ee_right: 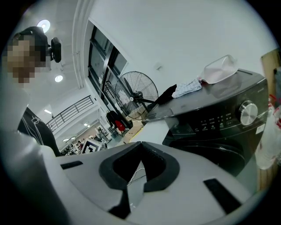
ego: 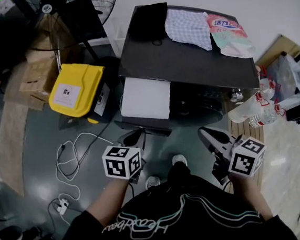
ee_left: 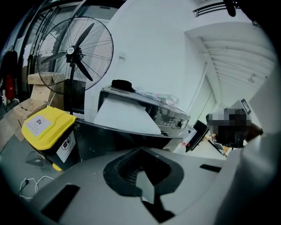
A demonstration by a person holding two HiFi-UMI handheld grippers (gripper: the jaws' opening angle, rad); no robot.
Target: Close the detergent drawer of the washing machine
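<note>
The dark washing machine (ego: 186, 60) stands ahead of me, and its white detergent drawer (ego: 147, 97) is pulled out at the front left. In the left gripper view the drawer (ee_left: 125, 115) juts out of the machine towards me. It shows too in the right gripper view, where the drawer (ee_right: 151, 129) lies left of the control panel (ee_right: 224, 118). My left gripper (ego: 133, 140) hangs just short of the drawer, jaws shut and empty. My right gripper (ego: 214, 137) is held in front of the machine's right side, also shut on nothing. Neither touches the machine.
A black cloth (ego: 148, 21), a checked cloth (ego: 187, 27) and a detergent bag (ego: 228, 32) lie on the machine's top. A yellow-lidded box (ego: 76, 89) and a standing fan (ee_left: 74, 52) are to the left. Plastic bottles (ego: 252, 113) stand at the right. Cables (ego: 72, 161) trail on the floor.
</note>
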